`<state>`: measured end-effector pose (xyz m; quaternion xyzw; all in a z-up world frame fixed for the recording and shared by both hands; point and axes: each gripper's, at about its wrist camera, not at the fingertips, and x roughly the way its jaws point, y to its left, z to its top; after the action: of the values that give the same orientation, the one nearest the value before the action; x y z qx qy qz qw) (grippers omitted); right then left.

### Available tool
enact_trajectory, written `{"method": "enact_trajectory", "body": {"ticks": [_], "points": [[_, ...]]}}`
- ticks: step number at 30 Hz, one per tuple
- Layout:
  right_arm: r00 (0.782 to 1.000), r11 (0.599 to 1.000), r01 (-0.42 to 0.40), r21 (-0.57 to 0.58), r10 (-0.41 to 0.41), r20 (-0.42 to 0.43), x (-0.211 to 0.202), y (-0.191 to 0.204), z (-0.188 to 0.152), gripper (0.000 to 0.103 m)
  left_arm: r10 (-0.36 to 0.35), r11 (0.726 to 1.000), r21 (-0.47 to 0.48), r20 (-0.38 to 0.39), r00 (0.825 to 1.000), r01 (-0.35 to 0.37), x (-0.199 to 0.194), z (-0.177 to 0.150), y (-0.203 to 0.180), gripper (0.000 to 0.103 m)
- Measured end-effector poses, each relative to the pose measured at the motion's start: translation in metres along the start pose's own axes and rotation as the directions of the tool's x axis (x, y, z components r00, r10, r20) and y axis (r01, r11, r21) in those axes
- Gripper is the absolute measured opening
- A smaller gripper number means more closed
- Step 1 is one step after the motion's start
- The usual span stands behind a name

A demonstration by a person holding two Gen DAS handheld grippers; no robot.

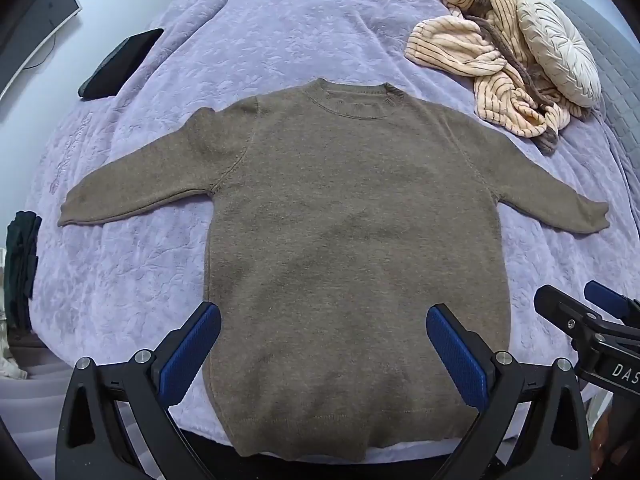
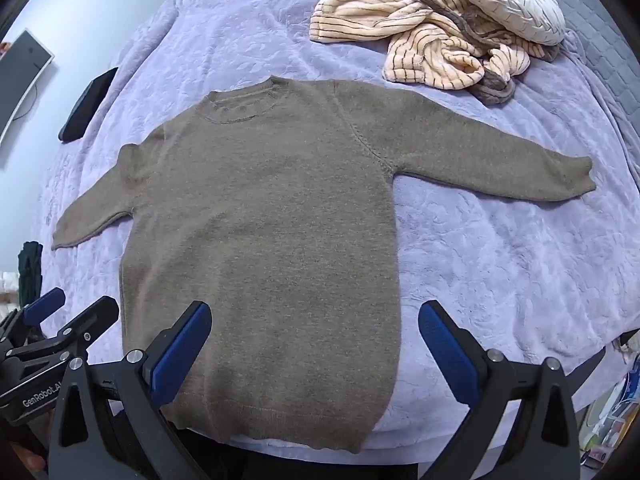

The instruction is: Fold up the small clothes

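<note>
My left gripper [image 1: 323, 330] is the closest thing to me. Its blue pads [image 1: 191, 354] stand wide apart and hold nothing. It hangs just above the bottom part of the brown sweater [image 1: 352, 240], on the left side. My right gripper [image 2: 315, 328] is wide too and holds nothing. It hangs above the bottom of the sweater on the right side.

I use the sweater as my marker. Left of it is a dark flat thing [image 1: 120, 64] near the bed's edge. The sweater lies in the middle of the purple blanket [image 1: 140, 264]. Behind it and to the right is a striped fluffy cloth [image 1: 480, 60], with a round cushion [image 1: 560, 52] touching that cloth.

What could go wrong? I think I could pinch the soft blanket along with the sweater, because the blanket is puffy and sits right under it. Then both would lift. The bottom edge also hangs a bit past the bed's front edge, so a pull toward me could drag the sweater off.

The sweater lies flat, front up, neck far from me. Both sleeves stick out to the sides. It looks soft and thick, with almost no wrinkles. No fold is made yet.
</note>
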<state>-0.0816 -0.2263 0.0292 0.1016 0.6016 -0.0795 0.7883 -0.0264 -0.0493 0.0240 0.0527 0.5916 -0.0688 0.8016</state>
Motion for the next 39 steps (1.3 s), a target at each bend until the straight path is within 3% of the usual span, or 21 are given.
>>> {"method": "enact_trajectory", "body": {"ticks": [39], "points": [[0.999, 0.998, -0.031, -0.062, 0.030, -0.012, 0.005, 0.012, 0.008, 0.103, 0.072, 0.996, -0.054, 0.004, 0.997, -0.072, -0.012, 0.007, 0.006, 0.103]]}}
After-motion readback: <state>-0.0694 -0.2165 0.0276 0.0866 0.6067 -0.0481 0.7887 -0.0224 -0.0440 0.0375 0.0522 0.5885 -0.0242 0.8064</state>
